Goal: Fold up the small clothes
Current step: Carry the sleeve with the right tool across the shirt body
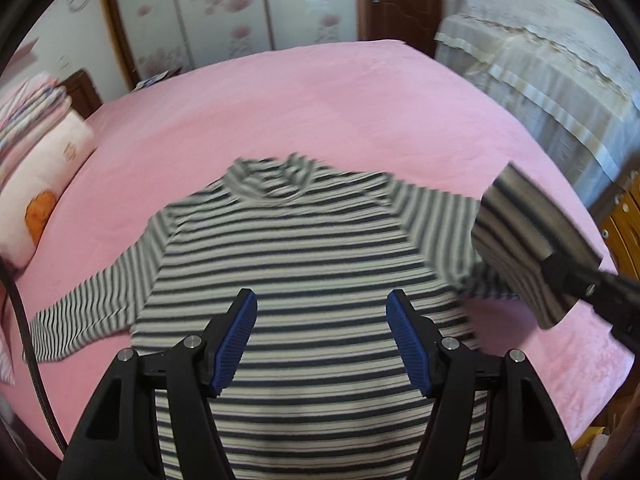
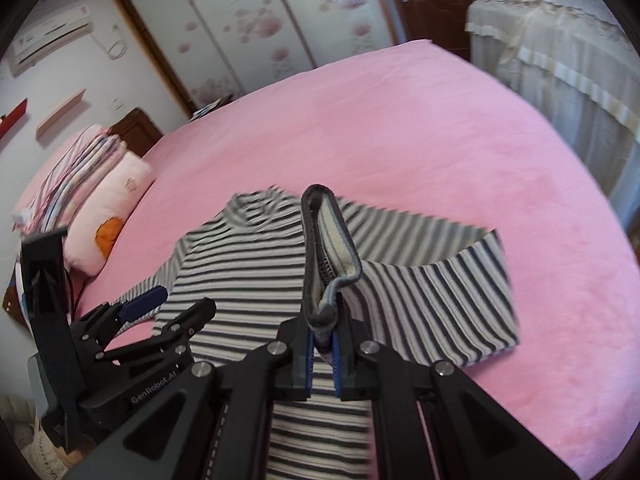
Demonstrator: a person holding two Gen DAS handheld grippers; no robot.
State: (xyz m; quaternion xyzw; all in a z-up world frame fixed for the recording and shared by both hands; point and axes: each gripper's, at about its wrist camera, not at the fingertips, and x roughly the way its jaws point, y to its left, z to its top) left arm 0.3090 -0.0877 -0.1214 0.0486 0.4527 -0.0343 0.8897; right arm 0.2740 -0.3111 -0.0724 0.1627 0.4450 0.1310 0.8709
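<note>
I have the striped shirt (image 1: 304, 264) lying flat on the pink bed (image 1: 320, 100), collar away from me and hem toward me, body smooth, one sleeve (image 1: 92, 300) stretched out flat on my left side. My right gripper (image 2: 323, 350) is pressed together on the cuff (image 2: 328, 248) of the other sleeve, which stands up from between the pads, the rest of that sleeve (image 2: 436, 284) draping in a loop back to the shoulder. My left gripper (image 1: 322, 340) is spread wide with nothing between the pads, hovering above the lower body of the shirt. The step in hand, as I judge it, is folding this sleeve across the chest. To do it well I should carry the cuff over the body toward the far shoulder line, keeping it low so the fabric lays down without twisting, and let the crease form along the side seam, not partway into the chest. The empty left gripper could come down and pin the body near the armpit so the shirt does not slide on the plush cover as I pull. I would let go only once the cuff lies flat and the stripes run roughly square to the body. The risk is bunching at the shoulder, where the sleeve already shows slack, or dragging the whole shirt sideways.
</note>
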